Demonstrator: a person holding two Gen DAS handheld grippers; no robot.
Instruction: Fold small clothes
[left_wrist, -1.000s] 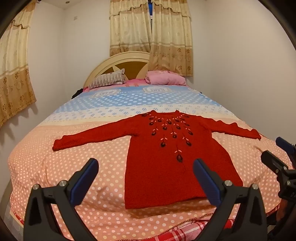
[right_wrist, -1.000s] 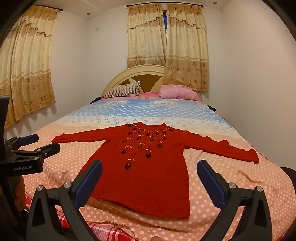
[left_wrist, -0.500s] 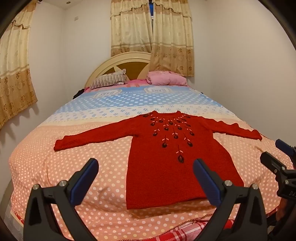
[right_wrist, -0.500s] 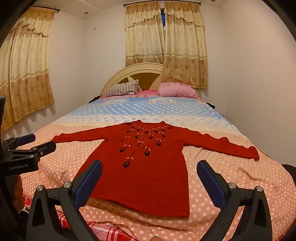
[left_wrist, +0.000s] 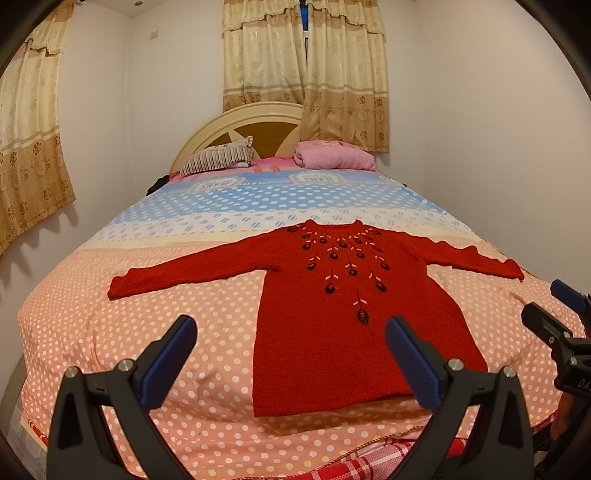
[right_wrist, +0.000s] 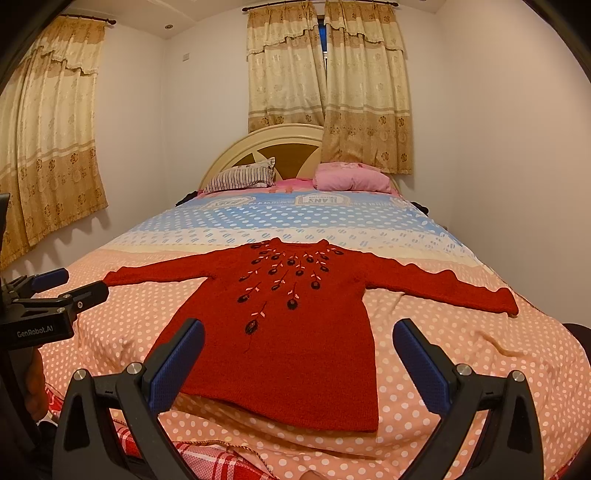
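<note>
A small red knitted sweater (left_wrist: 332, 325) with dark embroidered flowers lies flat on the bed, face up, both sleeves spread out sideways, hem toward me. It also shows in the right wrist view (right_wrist: 288, 332). My left gripper (left_wrist: 290, 360) is open and empty, held above the bed's near edge in front of the hem. My right gripper (right_wrist: 299, 363) is open and empty, also in front of the hem. Each gripper shows at the edge of the other's view: the right gripper (left_wrist: 554, 314) and the left gripper (right_wrist: 59, 286).
The bed (left_wrist: 110, 332) has a pink polka-dot cover (right_wrist: 480, 369), blue toward the head. A striped pillow (left_wrist: 218, 158) and a pink pillow (left_wrist: 332, 155) lie by the headboard. Walls stand close on both sides. A red plaid cloth (right_wrist: 207, 458) hangs at the near edge.
Both grippers drifted slightly; the sweater sits a little lower in the left view and a little higher in the right. Nothing was grasped or moved.
</note>
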